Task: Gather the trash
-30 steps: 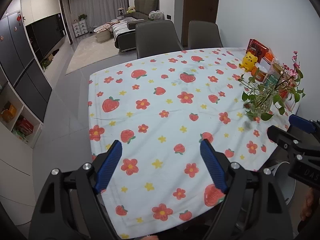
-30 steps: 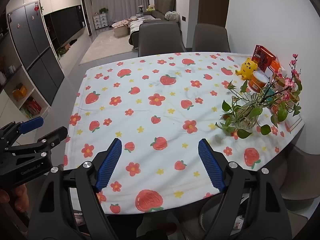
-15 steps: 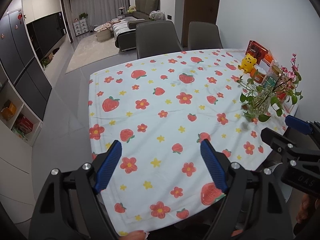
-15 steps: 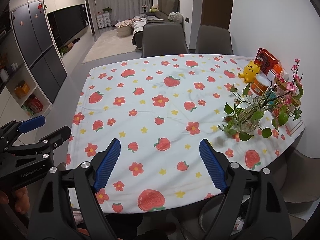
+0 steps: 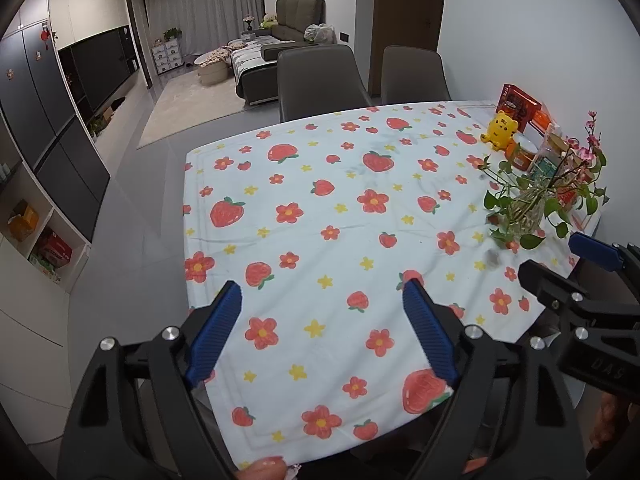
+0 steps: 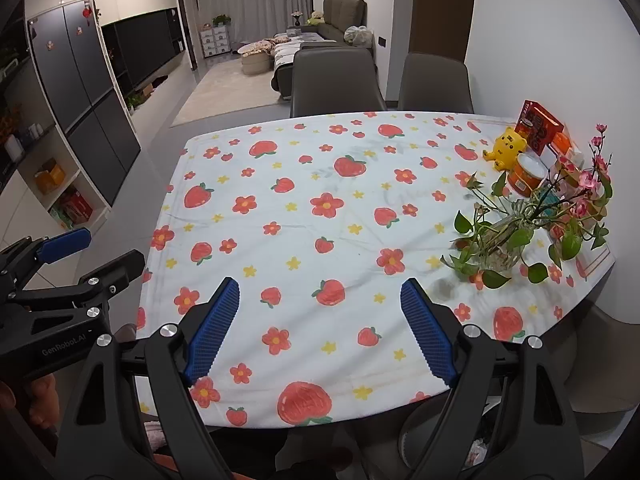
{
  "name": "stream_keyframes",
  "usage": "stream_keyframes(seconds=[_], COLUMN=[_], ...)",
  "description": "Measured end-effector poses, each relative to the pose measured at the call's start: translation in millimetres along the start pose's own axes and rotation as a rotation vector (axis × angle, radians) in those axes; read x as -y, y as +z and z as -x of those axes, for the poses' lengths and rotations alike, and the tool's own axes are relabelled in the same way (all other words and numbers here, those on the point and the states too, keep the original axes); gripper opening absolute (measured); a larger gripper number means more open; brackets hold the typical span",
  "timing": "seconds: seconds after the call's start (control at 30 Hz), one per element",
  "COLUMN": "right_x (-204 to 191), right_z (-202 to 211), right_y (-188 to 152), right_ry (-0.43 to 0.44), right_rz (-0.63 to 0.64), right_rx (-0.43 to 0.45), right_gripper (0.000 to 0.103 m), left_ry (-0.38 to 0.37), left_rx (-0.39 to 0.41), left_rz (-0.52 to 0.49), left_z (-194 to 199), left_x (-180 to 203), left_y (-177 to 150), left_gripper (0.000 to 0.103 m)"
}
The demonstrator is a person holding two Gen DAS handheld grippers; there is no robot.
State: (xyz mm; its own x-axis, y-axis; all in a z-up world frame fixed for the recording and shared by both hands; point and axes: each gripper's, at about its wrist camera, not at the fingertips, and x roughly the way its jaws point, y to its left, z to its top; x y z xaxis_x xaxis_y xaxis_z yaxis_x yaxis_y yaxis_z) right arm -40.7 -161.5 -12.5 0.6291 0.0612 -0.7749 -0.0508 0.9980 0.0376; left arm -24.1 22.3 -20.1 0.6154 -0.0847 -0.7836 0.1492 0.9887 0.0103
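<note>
The table wears a white cloth printed with strawberries and flowers. No loose litter shows on it; a small grey smudge lies beside the glass vase, and I cannot tell if it is a shadow. My left gripper hovers open over the near edge, nothing between its blue pads. My right gripper is likewise open and empty over the near edge. Each gripper shows in the other's view: the right gripper at the right side, the left gripper at the left.
A glass vase of green sprigs and pink blossoms stands at the right edge. Behind it are a yellow toy, an orange tub and a red box. Two grey chairs sit at the far side. A white bin shows below the near edge.
The right gripper's jaws have spread slightly wider. Otherwise both views have barely shifted over the table.
</note>
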Motion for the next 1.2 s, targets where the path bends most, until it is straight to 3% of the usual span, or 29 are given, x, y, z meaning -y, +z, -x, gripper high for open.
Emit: stream_keyframes(seconds=[1.2], right_x=[-0.9], right_z=[2.0], right_y=[4.0], right_ry=[0.013], right_rz=[0.01], right_rx=[0.004], right_gripper=[0.08], left_ry=[0.003], left_rx=[-0.003], left_rz=[0.01], left_z=[-1.1], left_x=[-3.9], left_y=[4.4], left_gripper=[0.083])
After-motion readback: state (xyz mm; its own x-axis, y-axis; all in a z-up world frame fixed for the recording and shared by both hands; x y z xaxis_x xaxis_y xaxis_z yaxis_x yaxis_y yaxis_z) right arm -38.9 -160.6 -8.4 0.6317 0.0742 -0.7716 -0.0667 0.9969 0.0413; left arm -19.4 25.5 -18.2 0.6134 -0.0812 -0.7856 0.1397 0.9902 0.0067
